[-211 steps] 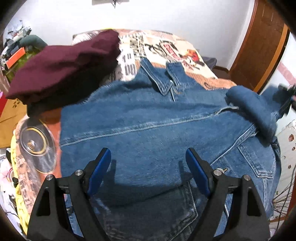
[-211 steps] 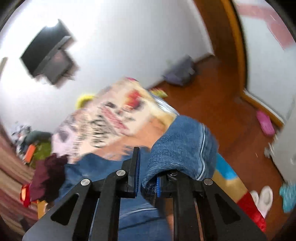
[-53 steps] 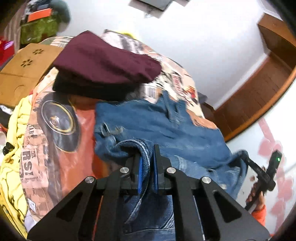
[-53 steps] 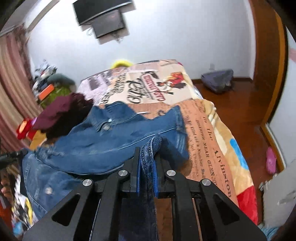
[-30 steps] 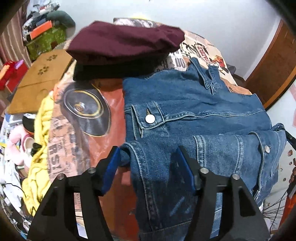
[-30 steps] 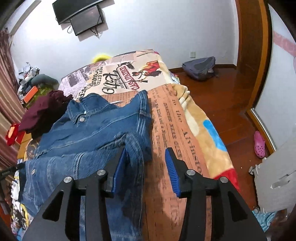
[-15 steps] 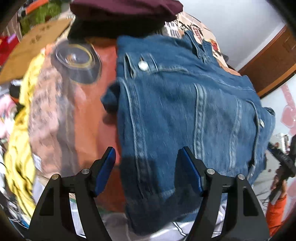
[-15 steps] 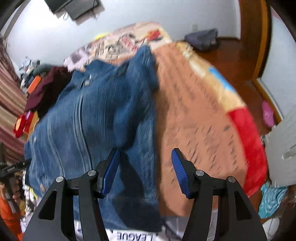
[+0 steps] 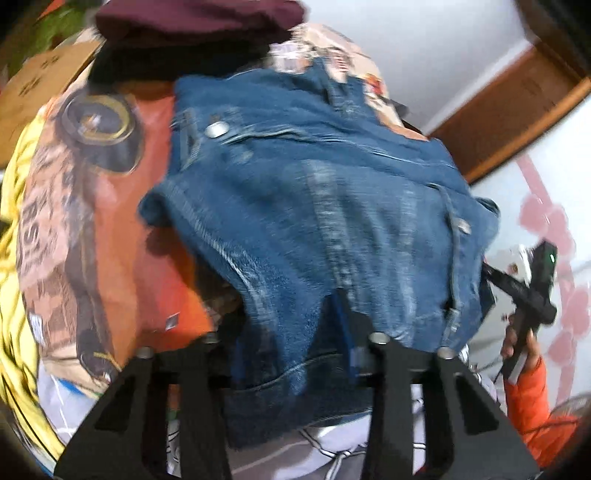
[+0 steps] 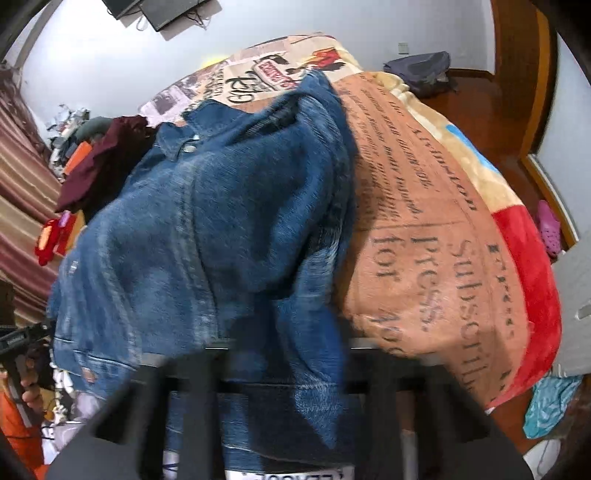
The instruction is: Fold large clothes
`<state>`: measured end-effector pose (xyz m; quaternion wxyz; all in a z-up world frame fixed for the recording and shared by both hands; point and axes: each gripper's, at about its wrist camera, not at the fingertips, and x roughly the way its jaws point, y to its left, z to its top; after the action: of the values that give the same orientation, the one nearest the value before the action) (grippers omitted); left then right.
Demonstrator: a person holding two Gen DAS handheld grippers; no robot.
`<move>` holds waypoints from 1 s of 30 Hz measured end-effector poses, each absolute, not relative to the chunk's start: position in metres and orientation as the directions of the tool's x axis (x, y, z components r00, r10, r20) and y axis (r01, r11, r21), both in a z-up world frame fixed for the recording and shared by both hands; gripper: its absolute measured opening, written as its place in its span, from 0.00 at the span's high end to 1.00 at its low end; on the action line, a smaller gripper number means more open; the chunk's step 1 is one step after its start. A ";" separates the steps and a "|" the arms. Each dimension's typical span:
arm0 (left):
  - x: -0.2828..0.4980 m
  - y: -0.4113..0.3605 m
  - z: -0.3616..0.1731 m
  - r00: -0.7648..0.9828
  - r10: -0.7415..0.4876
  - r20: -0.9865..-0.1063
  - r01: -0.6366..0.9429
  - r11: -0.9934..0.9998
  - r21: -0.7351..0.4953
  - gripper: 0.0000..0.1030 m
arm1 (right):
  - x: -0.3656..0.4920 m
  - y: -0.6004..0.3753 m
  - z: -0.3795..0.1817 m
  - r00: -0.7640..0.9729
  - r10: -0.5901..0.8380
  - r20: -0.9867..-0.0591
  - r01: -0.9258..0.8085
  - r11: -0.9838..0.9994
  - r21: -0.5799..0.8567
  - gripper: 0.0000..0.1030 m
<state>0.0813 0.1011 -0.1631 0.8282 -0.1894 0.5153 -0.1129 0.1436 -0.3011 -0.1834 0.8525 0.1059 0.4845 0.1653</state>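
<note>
A yellow cloth point(image 9: 11, 206) hung at the far left edge of the bed, and next to it the printed blanket point(image 9: 92, 221) covered the mattress. At its far end sat a maroon pile of clothes point(image 9: 199, 14). The denim jacket point(image 9: 314, 206) lay folded across the blanket, its near hem drooping over the bed's front edge. The left gripper point(image 9: 293, 347) sat at that hem; its jaws had just been closing, and a bunched fold of denim now filled the gap between the 2 blue pads, which pressed on it. Farther right, a hand point(image 9: 517, 339) in an orange sleeve point(image 9: 532, 402) held the other tool. In the right wrist view, the right gripper point(image 10: 284, 373) was badly blurred and half buried under the jacket's near corner; its jaws had just been closing and looked shut on the denim. Beyond the blanket's red corner point(image 10: 532, 280) was wooden floor point(image 10: 491, 110) with a grey bag point(image 10: 421, 74).
</note>
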 end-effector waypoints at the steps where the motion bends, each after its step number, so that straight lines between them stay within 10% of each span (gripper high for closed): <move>1: 0.081 0.098 -0.157 0.453 -0.390 -0.802 0.015 0.903 -0.430 0.81 | 0.144 -0.299 -0.181 0.476 0.392 -0.787 -0.187 0.920 0.345 0.91; 4: 0.085 0.089 -0.135 0.497 -0.389 -0.776 0.071 0.909 -0.410 0.94 | 0.140 -0.288 -0.170 0.492 0.420 -0.763 -0.235 0.908 0.348 0.92; 16: 0.143 0.146 -0.071 0.685 -0.368 -0.629 0.015 0.870 -0.493 0.95 | 0.196 -0.291 -0.091 0.622 0.494 -0.608 -0.303 0.867 0.394 0.92; 30: 0.253 0.158 -0.186 0.512 -0.248 -0.822 -0.153 0.916 -0.372 0.95 | 0.295 -0.274 -0.157 0.556 0.371 -0.744 -0.127 0.922 0.366 0.87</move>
<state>0.2525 0.1581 -0.1859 0.8454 -0.2036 0.4930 -0.0281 0.2947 -0.2742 -0.1573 0.8713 0.1362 0.4492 0.1429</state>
